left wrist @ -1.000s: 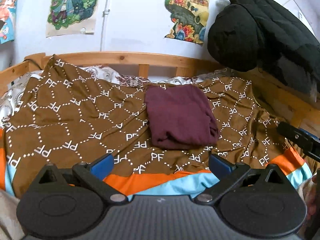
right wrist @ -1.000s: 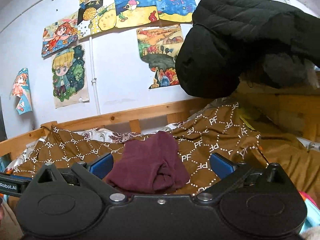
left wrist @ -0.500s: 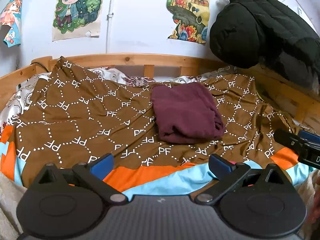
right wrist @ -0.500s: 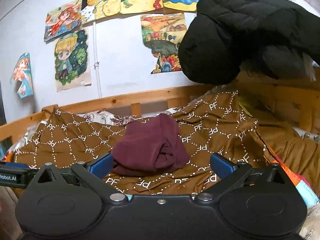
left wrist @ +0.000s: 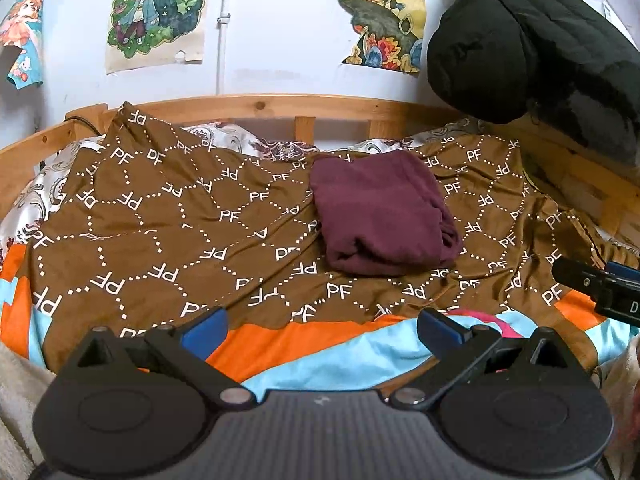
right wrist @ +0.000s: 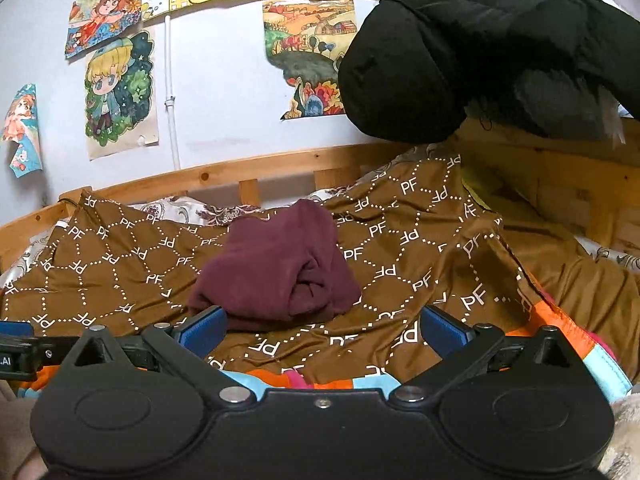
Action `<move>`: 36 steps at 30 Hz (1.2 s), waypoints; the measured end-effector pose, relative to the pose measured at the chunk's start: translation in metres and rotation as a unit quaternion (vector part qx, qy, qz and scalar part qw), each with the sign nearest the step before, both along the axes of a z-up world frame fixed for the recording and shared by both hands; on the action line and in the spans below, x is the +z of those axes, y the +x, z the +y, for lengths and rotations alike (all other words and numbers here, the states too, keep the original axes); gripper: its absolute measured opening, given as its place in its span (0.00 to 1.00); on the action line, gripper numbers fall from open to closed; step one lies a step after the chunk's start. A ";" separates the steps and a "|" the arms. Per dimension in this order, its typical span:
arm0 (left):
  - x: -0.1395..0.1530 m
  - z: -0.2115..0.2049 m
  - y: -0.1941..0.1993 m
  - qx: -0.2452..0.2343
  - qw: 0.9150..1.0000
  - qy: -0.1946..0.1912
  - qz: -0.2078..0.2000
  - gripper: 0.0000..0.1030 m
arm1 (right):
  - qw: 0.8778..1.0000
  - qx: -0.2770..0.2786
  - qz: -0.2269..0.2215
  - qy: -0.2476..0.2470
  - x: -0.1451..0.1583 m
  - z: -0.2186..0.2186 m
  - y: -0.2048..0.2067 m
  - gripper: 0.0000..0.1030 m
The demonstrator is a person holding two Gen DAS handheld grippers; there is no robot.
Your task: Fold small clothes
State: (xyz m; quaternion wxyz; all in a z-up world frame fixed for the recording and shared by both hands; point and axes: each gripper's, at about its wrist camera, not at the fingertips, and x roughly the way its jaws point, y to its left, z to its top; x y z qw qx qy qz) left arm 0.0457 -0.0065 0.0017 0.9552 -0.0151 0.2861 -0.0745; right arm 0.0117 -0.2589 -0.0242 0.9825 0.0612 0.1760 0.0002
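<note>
A folded maroon garment [left wrist: 380, 212] lies on the brown patterned bedspread [left wrist: 168, 224], toward the far middle of the bed. It also shows in the right wrist view [right wrist: 276, 268]. My left gripper [left wrist: 322, 326] is open and empty, held back over the bed's near edge, well short of the garment. My right gripper [right wrist: 322, 328] is open and empty, just in front of the garment without touching it. Part of the right gripper [left wrist: 600, 284] shows at the right edge of the left wrist view.
A wooden bed rail [left wrist: 256, 108] runs along the far side under a wall with drawings. A black padded jacket [left wrist: 532, 44] hangs over the right wooden frame. The orange and light blue border [left wrist: 304, 352] marks the bedspread's near edge.
Both grippers have pulled back from the garment toward the bed's near edge, staying open. The garment has not moved.
</note>
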 end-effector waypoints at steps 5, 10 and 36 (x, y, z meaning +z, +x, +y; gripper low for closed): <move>0.000 0.000 0.000 -0.001 1.000 0.001 -0.001 0.99 | 1.000 -0.002 -0.002 0.012 0.000 -0.004 0.000 0.99; -0.001 0.001 0.000 -0.002 1.000 0.000 -0.001 0.99 | 1.000 -0.004 -0.002 0.021 0.000 -0.006 0.000 0.99; -0.002 0.002 0.003 -0.004 1.000 -0.001 0.003 0.99 | 0.999 -0.004 -0.005 0.031 0.000 -0.007 -0.003 0.99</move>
